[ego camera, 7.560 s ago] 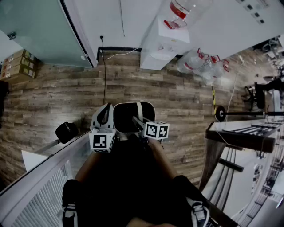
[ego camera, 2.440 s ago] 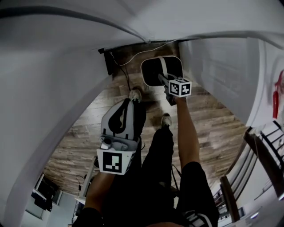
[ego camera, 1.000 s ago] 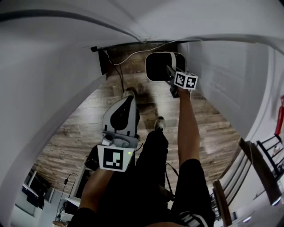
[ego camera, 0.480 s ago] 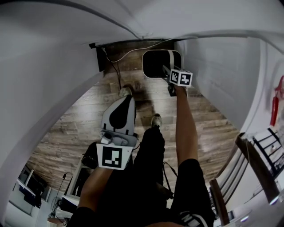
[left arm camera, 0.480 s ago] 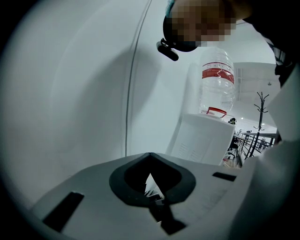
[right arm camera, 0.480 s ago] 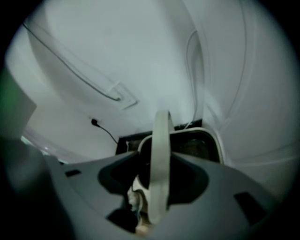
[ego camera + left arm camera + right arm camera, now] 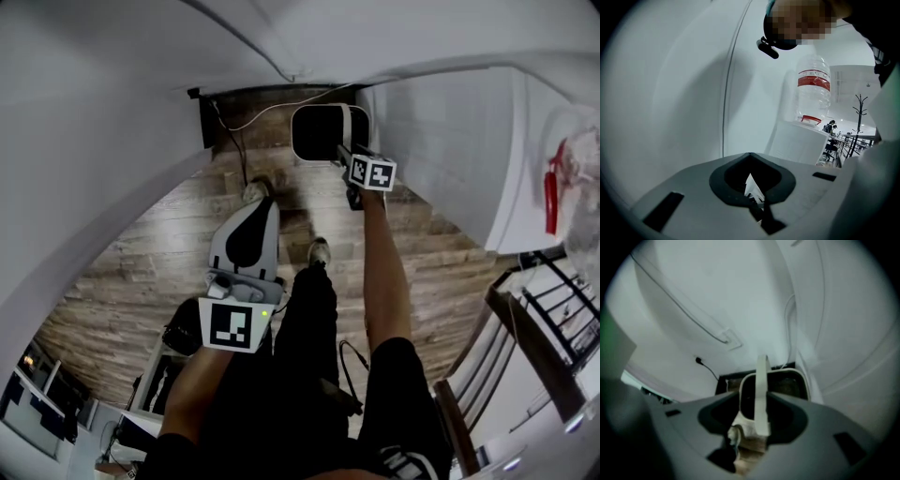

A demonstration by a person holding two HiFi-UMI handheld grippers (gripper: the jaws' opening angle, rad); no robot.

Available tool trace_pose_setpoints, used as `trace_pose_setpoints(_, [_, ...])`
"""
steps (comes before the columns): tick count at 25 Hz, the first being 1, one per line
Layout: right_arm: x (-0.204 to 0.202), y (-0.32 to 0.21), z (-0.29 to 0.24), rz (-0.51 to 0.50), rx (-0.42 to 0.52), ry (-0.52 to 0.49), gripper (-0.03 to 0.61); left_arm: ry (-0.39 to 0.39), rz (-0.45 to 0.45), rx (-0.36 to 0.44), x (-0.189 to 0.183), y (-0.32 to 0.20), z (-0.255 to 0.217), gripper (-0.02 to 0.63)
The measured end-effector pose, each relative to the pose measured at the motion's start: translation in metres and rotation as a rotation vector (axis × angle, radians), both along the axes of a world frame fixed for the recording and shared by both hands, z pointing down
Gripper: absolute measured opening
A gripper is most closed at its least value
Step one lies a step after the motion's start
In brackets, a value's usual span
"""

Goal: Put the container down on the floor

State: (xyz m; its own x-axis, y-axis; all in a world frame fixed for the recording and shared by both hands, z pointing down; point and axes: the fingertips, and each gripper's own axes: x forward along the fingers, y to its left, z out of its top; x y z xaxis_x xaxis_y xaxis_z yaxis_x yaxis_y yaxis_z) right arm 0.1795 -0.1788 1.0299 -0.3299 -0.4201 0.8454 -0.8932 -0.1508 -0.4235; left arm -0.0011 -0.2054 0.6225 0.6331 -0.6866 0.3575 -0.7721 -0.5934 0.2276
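The container (image 7: 317,133), a white bin with a dark inside, stands on the wood floor against the wall. Its white handle (image 7: 762,385) stands upright between the jaws of my right gripper (image 7: 343,152), which hangs just above the near rim. Those jaws have just been opening; they are spread, and the handle passes between them without being pressed. In the right gripper view the right gripper (image 7: 758,420) looks down into the container (image 7: 796,375). My left gripper (image 7: 255,208) is held back near the person's legs, shut and empty; the left gripper (image 7: 753,188) faces a white wall.
A white water dispenser with a clear, red-banded bottle (image 7: 813,96) stands right of the container. A black cable (image 7: 228,131) runs down the wall to the floor. The person's shoes (image 7: 255,190) stand on the planks. A dark railing (image 7: 530,328) is at the right.
The container went from carried to standing on the floor by the wall. Over the last second both grippers drew back slightly, and the right one's jaws parted round the handle.
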Motion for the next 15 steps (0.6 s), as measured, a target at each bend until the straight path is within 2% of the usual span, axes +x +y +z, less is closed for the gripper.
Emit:
trace_pose_setpoints(7, [-0.006, 0.025, -0.052, 0.014, 0.036, -0.022, 0.192, 0.006, -0.007, 0.037, -0.002, 0.028, -0.037, 0.027])
trace_pose_setpoints(10, [-0.021, 0.052, -0.094, 0.024, 0.075, -0.073, 0.19, 0.009, -0.009, 0.053, -0.003, 0.056, -0.064, 0.026])
trace_pose_setpoints(15, [-0.051, 0.108, -0.185, 0.008, 0.141, -0.165, 0.157, 0.009, -0.011, 0.029, -0.014, 0.116, -0.099, 0.026])
